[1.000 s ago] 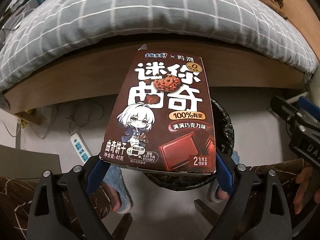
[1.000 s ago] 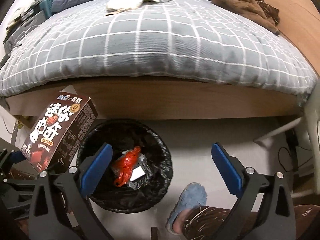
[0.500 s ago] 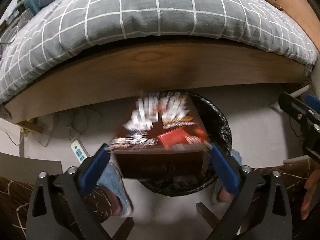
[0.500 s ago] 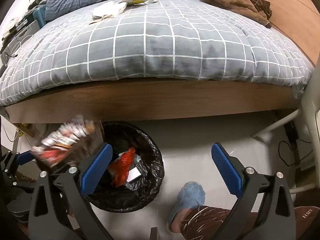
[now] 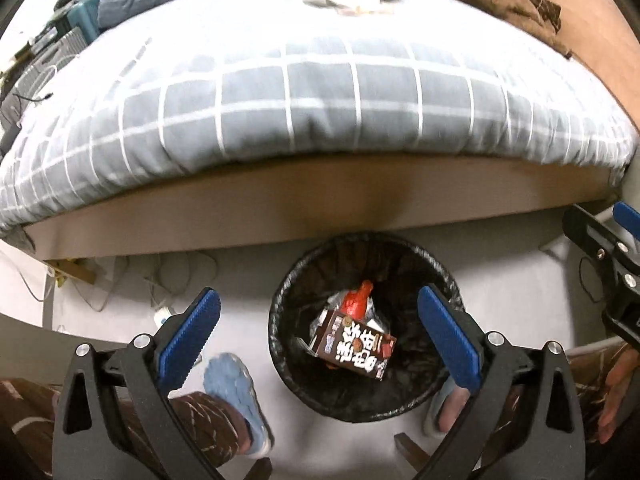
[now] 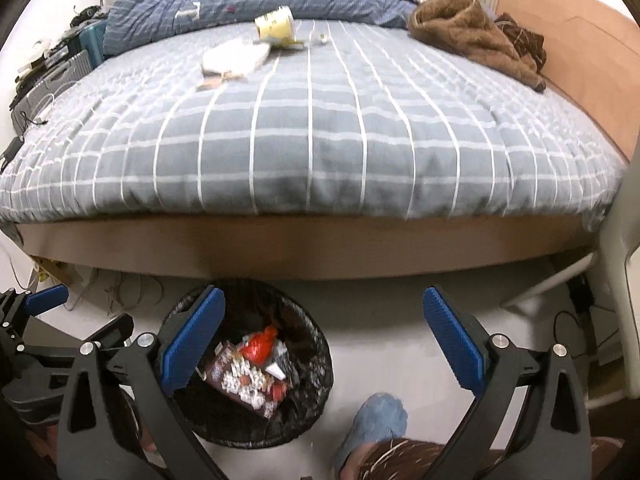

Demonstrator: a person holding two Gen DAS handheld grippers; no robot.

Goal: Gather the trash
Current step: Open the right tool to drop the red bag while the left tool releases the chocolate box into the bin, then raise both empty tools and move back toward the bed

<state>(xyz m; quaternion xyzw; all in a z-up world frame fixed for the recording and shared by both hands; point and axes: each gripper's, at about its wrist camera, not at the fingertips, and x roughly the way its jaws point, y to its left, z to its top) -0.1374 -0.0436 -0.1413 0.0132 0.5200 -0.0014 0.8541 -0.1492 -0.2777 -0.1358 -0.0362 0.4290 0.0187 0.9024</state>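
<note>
Lying inside the black-lined round bin [image 5: 366,322] is the brown cardboard biscuit box [image 5: 352,346], both the left gripper [image 5: 318,330] and right gripper [image 6: 322,338] gaping empty, so next aim toward twelve o'clock for the pale paper cup [image 6: 276,26] on the checked grey quilt [image 6: 320,140].

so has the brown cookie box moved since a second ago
Yes. The cookie box has left the open left gripper and dropped into the black trash bin below the bed frame.
</note>
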